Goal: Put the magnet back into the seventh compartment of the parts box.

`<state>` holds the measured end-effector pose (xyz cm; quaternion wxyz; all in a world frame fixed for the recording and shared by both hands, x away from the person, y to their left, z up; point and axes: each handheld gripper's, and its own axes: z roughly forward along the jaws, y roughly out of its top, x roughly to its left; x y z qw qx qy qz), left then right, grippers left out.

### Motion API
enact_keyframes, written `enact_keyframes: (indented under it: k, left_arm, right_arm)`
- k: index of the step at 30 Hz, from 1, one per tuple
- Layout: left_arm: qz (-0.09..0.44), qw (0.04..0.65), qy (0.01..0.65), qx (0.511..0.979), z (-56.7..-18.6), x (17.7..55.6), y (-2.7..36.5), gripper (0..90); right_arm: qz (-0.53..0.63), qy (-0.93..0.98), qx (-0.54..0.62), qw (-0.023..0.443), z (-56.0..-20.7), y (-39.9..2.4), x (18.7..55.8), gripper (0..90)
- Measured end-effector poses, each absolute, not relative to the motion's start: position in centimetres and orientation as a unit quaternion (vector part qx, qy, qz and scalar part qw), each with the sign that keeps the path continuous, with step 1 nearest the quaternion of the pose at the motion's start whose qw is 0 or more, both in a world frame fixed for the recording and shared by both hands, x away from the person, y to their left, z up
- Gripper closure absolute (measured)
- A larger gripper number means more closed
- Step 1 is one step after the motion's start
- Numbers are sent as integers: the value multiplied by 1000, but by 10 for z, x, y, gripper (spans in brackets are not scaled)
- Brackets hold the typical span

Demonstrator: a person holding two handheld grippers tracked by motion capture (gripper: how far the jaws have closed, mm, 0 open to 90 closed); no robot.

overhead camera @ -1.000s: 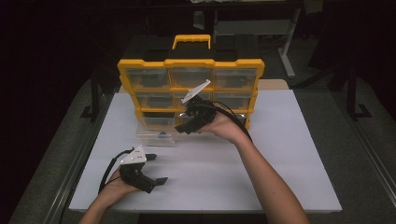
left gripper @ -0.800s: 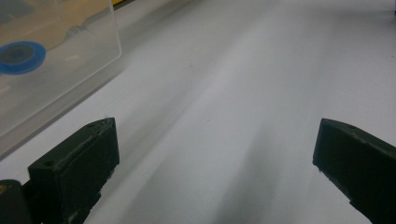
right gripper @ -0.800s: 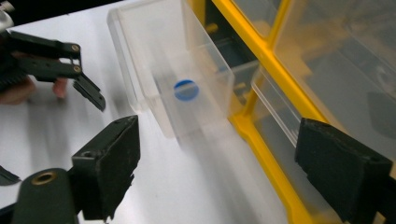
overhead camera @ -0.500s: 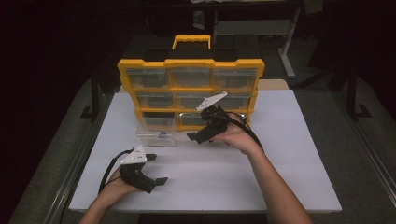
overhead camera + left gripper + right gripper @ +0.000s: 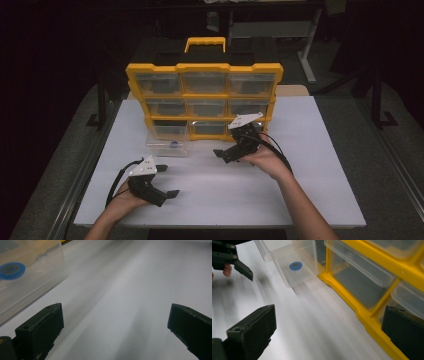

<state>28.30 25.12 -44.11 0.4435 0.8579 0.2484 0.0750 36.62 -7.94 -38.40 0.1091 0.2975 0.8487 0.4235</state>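
Yellow drawer organizer [image 5: 204,100] upright at back of white surface [image 5: 310,165]. Clear drawer [image 5: 167,146] pulled out, blue disc [image 5: 295,265] inside. We hold left gripper [image 5: 167,196] and right gripper [image 5: 223,155], fingers spread, empty. Next, we judge: grasp drawer.

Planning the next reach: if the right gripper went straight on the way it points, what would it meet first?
Probably the clear drawer pulled out onto the white table; the right gripper faces it over bare surface, though depth is unclear.

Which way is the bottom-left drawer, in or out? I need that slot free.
Out. The clear drawer lies on the table before the organizer, holding a blue ring.
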Motion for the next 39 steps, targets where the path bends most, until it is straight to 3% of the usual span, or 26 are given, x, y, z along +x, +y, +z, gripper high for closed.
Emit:
enact_keyframes:
  k: [39]
  left_arm:
    - [83,443,247,858,-441,284,254,0]
  right_arm:
    - [444,820,334,138,-431,-158,298,0]
